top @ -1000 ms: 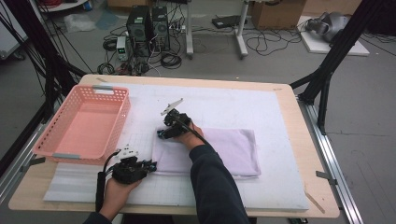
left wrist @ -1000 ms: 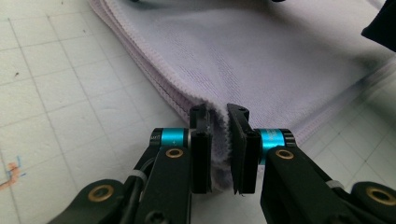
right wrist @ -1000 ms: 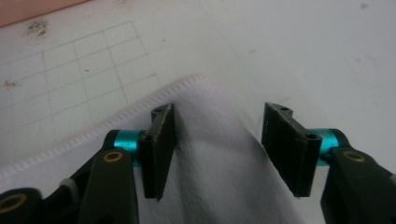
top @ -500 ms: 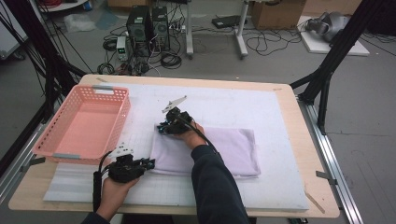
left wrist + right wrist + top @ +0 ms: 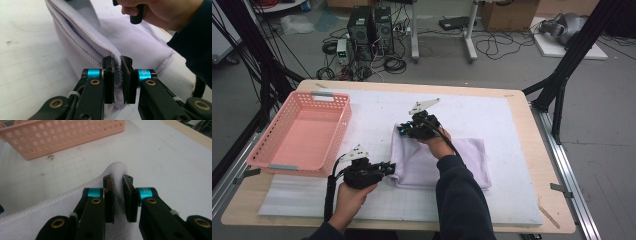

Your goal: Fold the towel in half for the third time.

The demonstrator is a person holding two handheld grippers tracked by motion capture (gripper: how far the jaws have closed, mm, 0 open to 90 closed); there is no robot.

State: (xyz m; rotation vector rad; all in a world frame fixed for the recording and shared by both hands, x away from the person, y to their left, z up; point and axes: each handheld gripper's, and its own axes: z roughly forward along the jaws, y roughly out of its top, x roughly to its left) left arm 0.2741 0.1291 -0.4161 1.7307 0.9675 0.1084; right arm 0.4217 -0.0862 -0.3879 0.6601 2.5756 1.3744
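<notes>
Folding stage, early: towel [image 5: 447, 160] at frame centre on surface [image 5: 512, 125]; left hand-held gripper [image 5: 387, 167] and right hand-held gripper [image 5: 404, 131] each clamp a left-edge corner; fold not yet made.

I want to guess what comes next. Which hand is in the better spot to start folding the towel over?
Probably neither alone: the left gripper and right gripper each pinch an edge of the lilac towel. If one must lead, right: it holds the far corner, lifted off the white mat.
</notes>
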